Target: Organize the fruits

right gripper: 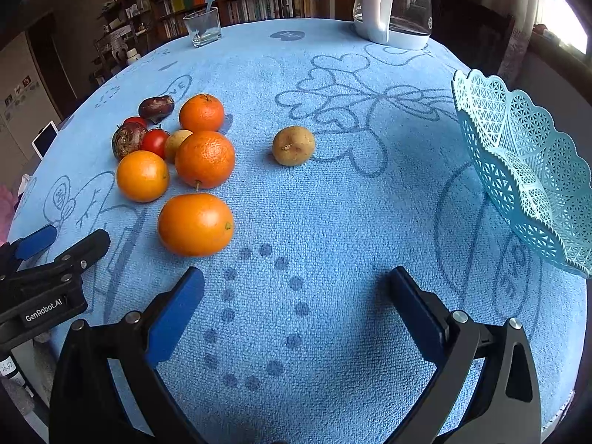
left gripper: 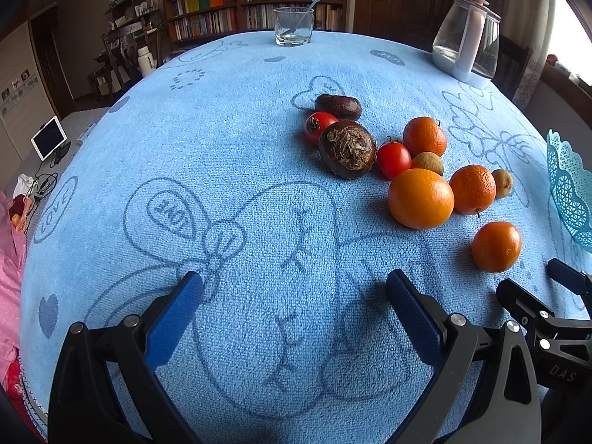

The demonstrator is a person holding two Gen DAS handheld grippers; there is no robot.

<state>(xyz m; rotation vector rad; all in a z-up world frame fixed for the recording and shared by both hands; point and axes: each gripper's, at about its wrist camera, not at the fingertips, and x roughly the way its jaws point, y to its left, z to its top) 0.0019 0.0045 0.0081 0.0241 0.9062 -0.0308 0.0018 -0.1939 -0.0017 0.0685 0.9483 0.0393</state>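
Both grippers hover low over bare blue towel, the left gripper and the right gripper each spread wide and empty. The fruit cluster lies far left — one brown fruit sits apart, stem leftward. The lattice basket overhangs the right edge, tilted.

Bare bench lies open between the fruit cluster and the basket; only one small brown fruit sits right of the cluster.
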